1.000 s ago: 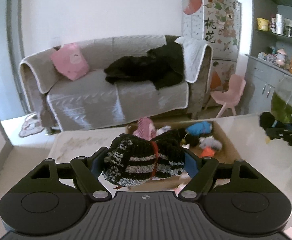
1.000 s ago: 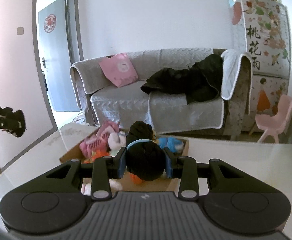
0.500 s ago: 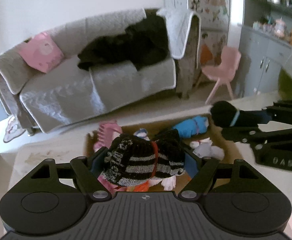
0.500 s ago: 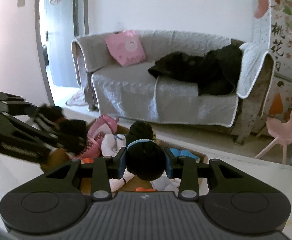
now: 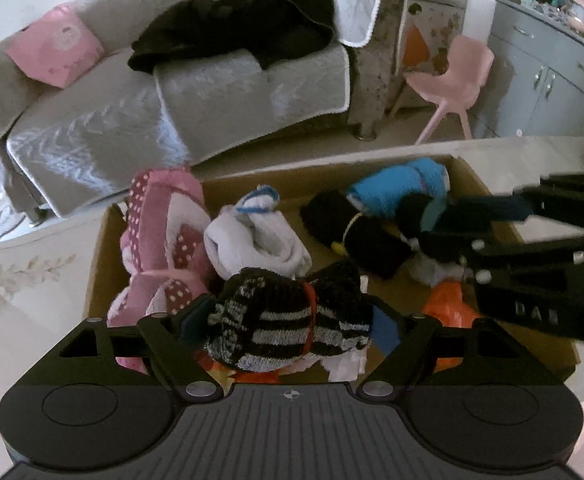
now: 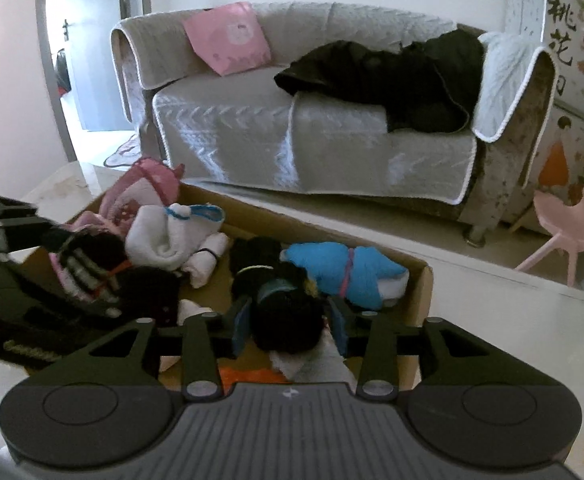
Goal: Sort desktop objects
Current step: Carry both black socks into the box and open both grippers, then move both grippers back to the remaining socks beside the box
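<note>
My left gripper [image 5: 288,320] hangs low over an open cardboard box [image 5: 96,248], pads still against a black-and-grey striped sock bundle [image 5: 276,320] tied with a red band; its jaws are opening. My right gripper [image 6: 290,320] is over the box's right part. Its jaws are opening, and a black sock ball [image 6: 288,320] with a teal band sits loose between them, a sliver of gap at each pad. The box holds pink dotted socks [image 5: 160,232], a white bundle [image 5: 256,240], a blue bundle [image 5: 400,188] and a black bundle [image 5: 364,240]. Each gripper shows in the other's view.
The box stands on a pale table [image 5: 32,280] and its wall [image 6: 420,292] faces a grey sofa [image 6: 312,148]. A pink child's chair [image 5: 452,76] and grey cabinets [image 5: 544,80] are behind on the right. An orange item [image 5: 448,304] lies in the box's near corner.
Both grippers have come down and tipped over the box, drawing close together. The right jaws have spread a little around the black sock ball. The left still carries the striped bundle.
</note>
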`<state>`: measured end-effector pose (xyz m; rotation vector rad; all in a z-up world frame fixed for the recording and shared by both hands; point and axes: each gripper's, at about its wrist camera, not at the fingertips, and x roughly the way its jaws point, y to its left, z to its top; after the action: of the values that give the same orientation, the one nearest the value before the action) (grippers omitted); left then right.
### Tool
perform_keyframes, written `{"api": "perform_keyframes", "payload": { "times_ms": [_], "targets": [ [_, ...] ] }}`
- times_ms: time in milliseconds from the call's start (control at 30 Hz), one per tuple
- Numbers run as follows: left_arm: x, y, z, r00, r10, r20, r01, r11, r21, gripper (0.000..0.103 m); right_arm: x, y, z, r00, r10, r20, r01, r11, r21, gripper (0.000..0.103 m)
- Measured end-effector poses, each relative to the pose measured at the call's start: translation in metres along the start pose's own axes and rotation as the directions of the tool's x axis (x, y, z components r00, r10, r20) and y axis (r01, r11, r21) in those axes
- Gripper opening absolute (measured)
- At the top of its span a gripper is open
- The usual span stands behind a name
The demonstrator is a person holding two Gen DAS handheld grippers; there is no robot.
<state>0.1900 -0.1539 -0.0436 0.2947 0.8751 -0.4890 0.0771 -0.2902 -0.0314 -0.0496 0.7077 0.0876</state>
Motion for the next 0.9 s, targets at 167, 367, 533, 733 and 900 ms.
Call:
{"api": "perform_keyframes", "payload": {
  "times_ms": [167, 367, 533, 733, 900],
  "targets": [
    [-0.017, 0.008, -0.002, 1.0, -0.007, 0.021, 0.007, 1.0, -0.01, 0.096, -0.014, -0.003, 0.005, 1.0, -0.005, 0.03, 0.005, 1.0, 0.012, 0.047],
    [-0.059, 0.02, -0.012, 0.996, -0.028, 0.083, 0.031, 0.999, -0.043, 0.103, -0.062, -0.002, 0.0, 0.993, 0.014, 0.115, -0.014, 1.0, 0.003, 0.056],
    [-0.102, 0.027, -0.048, 0.991, -0.03, 0.13, 0.039, 0.997, -0.068, 0.103, -0.099, 0.002, -0.024, 0.985, 0.039, 0.169, -0.041, 0.999, 0.01, 0.061],
    [-0.135, 0.023, -0.119, 0.991, -0.035, 0.131, 0.043, 0.997, -0.065, 0.103, -0.139, 0.028, -0.081, 0.973, 0.098, 0.208, -0.104, 0.994, 0.017, 0.072],
    [-0.138, 0.009, -0.154, 0.992, -0.025, 0.122, 0.034, 0.997, -0.073, 0.103, -0.129, 0.053, -0.123, 0.982, 0.088, 0.17, -0.092, 0.996, 0.014, 0.072]
  ]
}}
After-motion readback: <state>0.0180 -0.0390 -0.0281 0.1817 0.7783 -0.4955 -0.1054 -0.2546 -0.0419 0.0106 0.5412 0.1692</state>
